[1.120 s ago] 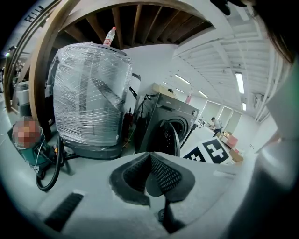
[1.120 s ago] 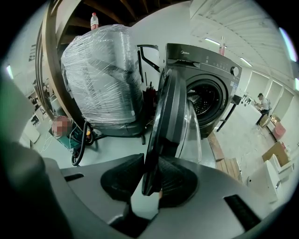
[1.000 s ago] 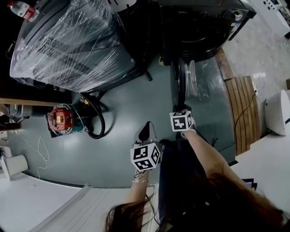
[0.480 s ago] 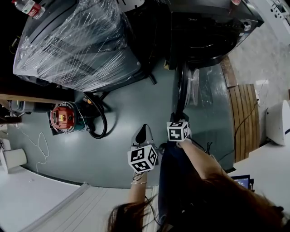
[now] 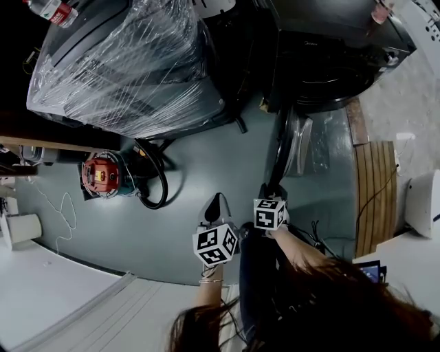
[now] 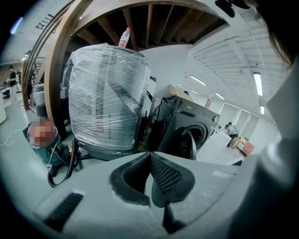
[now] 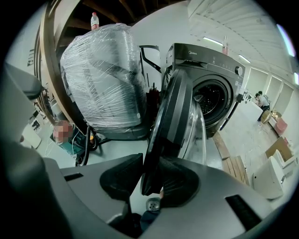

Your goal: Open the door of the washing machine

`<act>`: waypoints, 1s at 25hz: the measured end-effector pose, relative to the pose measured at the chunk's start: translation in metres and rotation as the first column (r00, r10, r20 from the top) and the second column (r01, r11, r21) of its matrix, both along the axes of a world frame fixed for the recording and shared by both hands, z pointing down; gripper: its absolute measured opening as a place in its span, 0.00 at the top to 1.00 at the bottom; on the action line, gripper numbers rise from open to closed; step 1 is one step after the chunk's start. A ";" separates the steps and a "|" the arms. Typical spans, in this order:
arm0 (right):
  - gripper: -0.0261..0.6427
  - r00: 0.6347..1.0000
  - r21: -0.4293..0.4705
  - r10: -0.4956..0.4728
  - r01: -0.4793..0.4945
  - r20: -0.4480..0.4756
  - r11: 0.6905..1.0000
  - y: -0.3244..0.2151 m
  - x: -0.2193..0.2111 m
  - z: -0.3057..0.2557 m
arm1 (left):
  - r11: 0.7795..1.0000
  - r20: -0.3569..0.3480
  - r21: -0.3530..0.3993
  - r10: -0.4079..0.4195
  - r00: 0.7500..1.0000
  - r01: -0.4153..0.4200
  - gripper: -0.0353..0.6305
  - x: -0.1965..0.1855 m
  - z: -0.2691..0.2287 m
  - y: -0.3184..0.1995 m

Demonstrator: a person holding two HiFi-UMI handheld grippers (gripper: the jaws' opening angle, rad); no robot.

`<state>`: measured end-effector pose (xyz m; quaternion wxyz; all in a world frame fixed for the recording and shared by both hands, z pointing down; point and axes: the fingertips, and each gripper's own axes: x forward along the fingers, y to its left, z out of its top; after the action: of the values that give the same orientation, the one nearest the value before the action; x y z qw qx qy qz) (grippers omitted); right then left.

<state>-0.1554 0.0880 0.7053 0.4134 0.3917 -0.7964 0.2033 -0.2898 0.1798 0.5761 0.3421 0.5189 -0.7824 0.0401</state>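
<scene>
the door [image 7: 170, 126] loses its lower rim between the opening jaws of the right gripper [image 7: 150, 164]. in the head view the top edge cuts off the washing machine [image 5: 330, 55] (and the bottle [image 5: 58, 10] on the wrapped machine [image 5: 130, 69]). print on the panel [image 7: 205, 53] is too small to read, and the far people [image 7: 261, 100] are mere specks.
</scene>
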 end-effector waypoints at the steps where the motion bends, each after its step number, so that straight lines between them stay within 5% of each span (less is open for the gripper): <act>1: 0.81 1.000 -0.004 -0.004 0.004 0.004 1.000 0.001 -0.003 0.000 | 1.000 -0.001 -0.002 -0.005 1.000 0.005 0.93 -0.001 0.001 0.000; 9: 0.81 1.000 -0.017 0.001 -0.001 0.021 1.000 0.003 -0.025 0.001 | 1.000 -0.003 -0.018 -0.008 1.000 0.007 0.93 -0.017 0.008 -0.001; 25: 0.81 0.997 0.005 0.078 -0.078 0.009 0.997 0.006 -0.053 0.002 | 0.991 -0.043 -0.008 0.135 0.990 -0.135 0.93 -0.051 0.019 -0.007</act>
<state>-0.2089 0.0943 0.7070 0.4005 0.4226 -0.7830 0.2190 -0.3403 0.1728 0.5948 0.3579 0.5694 -0.7379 0.0564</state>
